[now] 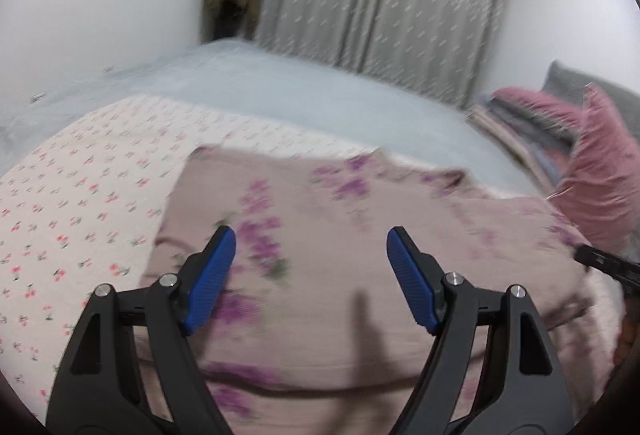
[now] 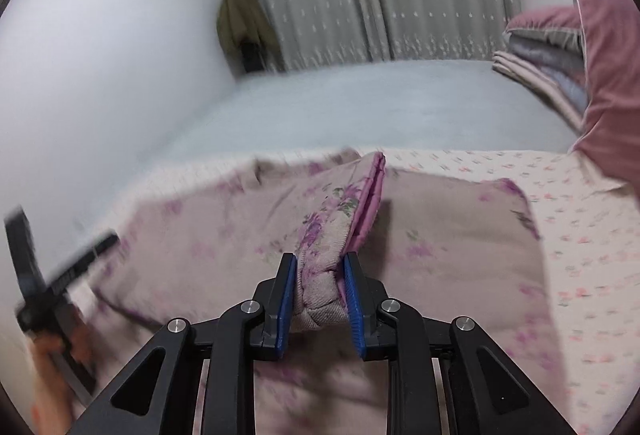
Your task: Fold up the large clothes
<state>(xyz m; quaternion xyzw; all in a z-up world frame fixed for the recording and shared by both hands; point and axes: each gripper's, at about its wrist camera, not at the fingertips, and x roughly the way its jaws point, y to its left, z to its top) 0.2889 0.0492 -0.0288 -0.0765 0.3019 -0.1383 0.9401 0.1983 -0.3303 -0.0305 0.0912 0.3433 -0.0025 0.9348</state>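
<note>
**Soft floral garment, one bunch pinched and one gripper free**

The mauve floral garment (image 1: 360, 275) lies spread on the cherry-print sheet (image 1: 80, 203) that covers part of the pale blue bed (image 1: 280, 83), with a stack of folded bedding (image 2: 552, 51) and a pink pillow (image 2: 608, 75) well apart at the far side. The right gripper (image 2: 320, 295) is clamped on a thick bunched fold of the garment (image 2: 320, 291) — the cloth rises from it in a limp ridge edged with pink trim. The left gripper (image 1: 310, 275) hovers over the flat cloth with its jaws spread wide, holding nothing.

The fabric looks light, soft and thoroughly floppy, probably not slippery against the ribbed blue pads (image 1: 212, 283). It will sag and drag unless held at two points, so a hem or corner seems the better hold for the free gripper — mid-panel cloth would only bunch.
</note>
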